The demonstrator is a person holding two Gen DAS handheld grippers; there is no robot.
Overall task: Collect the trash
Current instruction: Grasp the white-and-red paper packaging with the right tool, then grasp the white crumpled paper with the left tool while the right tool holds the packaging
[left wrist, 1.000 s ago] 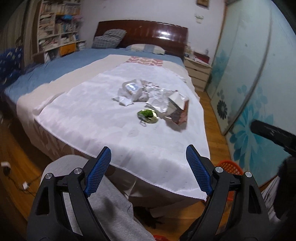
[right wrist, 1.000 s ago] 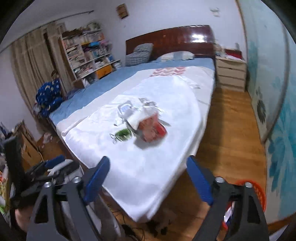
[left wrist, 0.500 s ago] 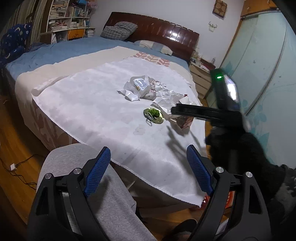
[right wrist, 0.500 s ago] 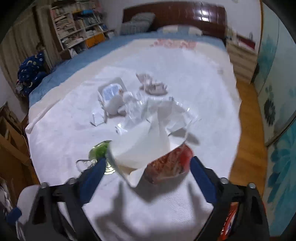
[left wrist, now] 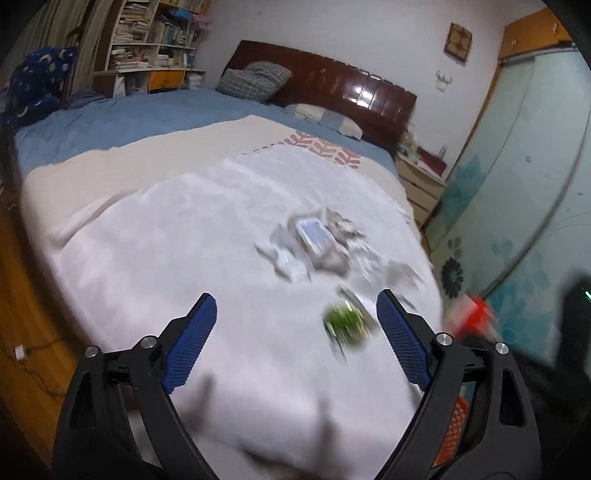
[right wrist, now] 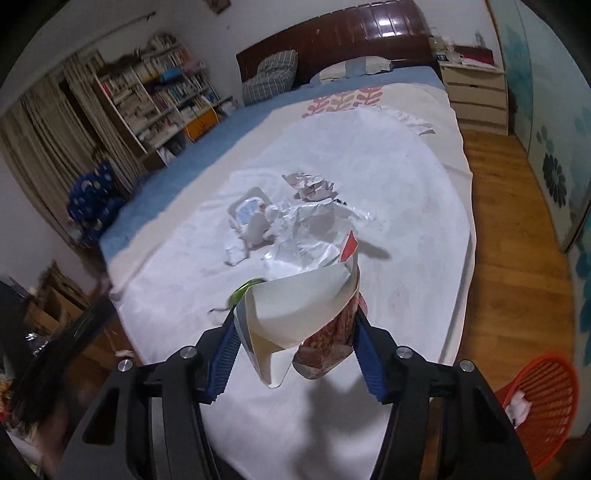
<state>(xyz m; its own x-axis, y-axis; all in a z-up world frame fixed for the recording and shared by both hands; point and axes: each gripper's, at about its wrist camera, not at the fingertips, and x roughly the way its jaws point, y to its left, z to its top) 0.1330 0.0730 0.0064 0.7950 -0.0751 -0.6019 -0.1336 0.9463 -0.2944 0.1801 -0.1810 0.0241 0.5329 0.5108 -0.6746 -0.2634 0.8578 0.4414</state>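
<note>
Between my right gripper fingers sits the crumpled snack carton, clamped and lifted off the white cloth; the orange basket lies low to my right. My left gripper hangs wide, holding nothing.

Dim indoor light, bluish cast; glare on the headboard far beyond the fingers; soft shadows on the white sheet just under them; left view motion-smeared ahead of the fingers, trash pile blurred; right view sharper; fisheye bending, black corners.
</note>
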